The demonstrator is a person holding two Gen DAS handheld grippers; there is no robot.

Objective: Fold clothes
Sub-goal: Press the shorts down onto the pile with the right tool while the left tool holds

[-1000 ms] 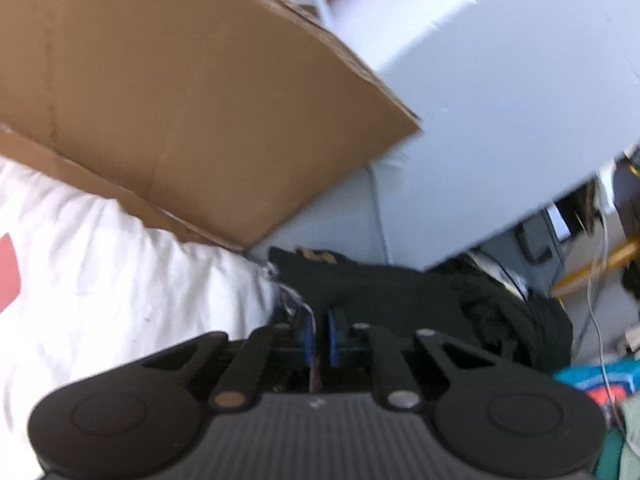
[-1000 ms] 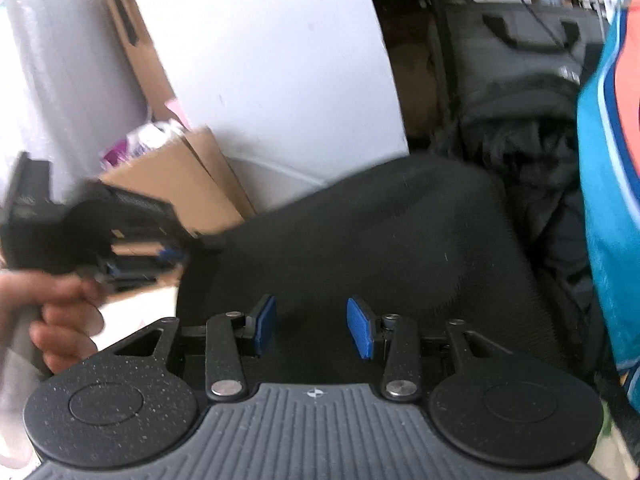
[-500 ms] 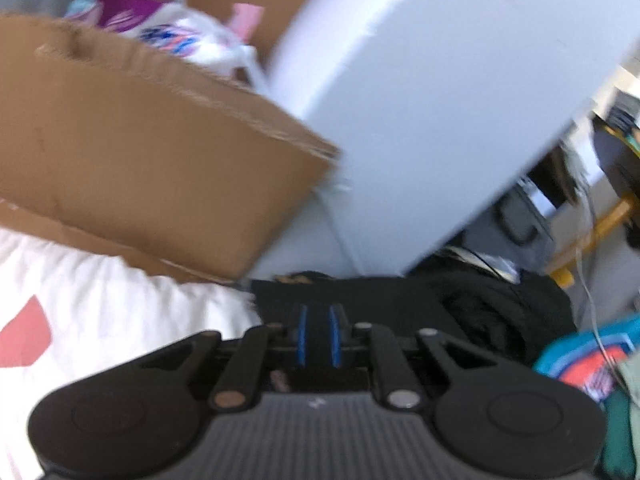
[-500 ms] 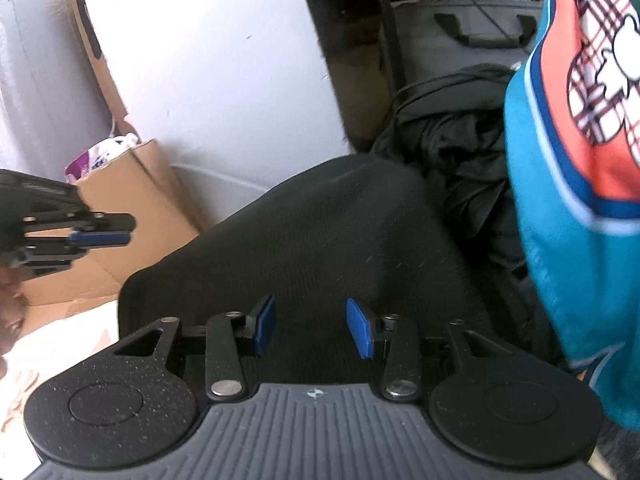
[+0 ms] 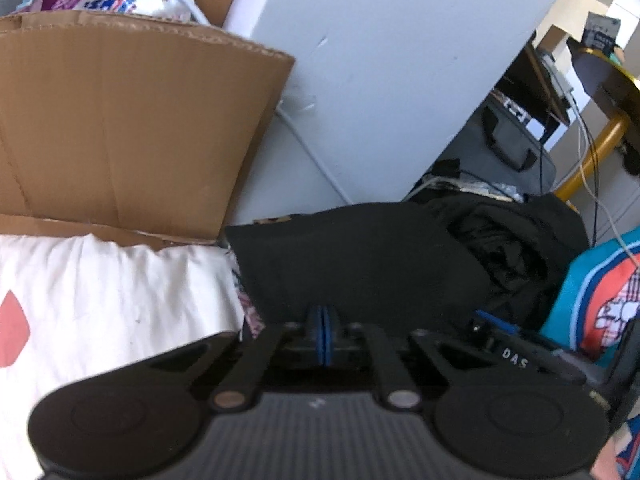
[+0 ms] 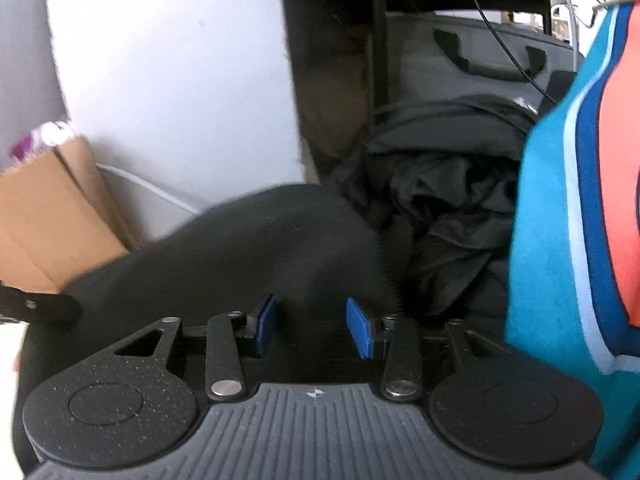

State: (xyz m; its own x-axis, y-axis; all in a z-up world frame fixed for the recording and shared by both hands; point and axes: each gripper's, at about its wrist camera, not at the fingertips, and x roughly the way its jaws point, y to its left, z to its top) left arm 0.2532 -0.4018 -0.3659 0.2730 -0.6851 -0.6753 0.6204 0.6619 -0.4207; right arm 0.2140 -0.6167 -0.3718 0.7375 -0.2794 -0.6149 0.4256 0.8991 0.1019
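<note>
A folded black garment (image 5: 360, 260) lies ahead of both grippers on a white cloth with red spots (image 5: 100, 300). My left gripper (image 5: 323, 336) is shut at the garment's near edge, and I see no cloth between its blue pads. In the right wrist view one of its fingers (image 6: 36, 308) shows beside the garment's left edge. The right gripper (image 6: 312, 328) hovers open just over the black garment (image 6: 260, 260), nothing between its pads. A teal shirt with an orange print (image 6: 560, 200) hangs close on the right.
A cardboard box (image 5: 120, 120) with bags in it stands at the back left, against a white panel (image 5: 380, 60). Crumpled black clothes (image 5: 520, 240) pile up behind the garment on the right. Behind them are a grey case (image 6: 480, 60) and loose cables.
The left gripper's pads, slightly apart before, have come together, and it now sits at the black garment's left edge. The right gripper stayed open and shifted right, toward the teal shirt.
</note>
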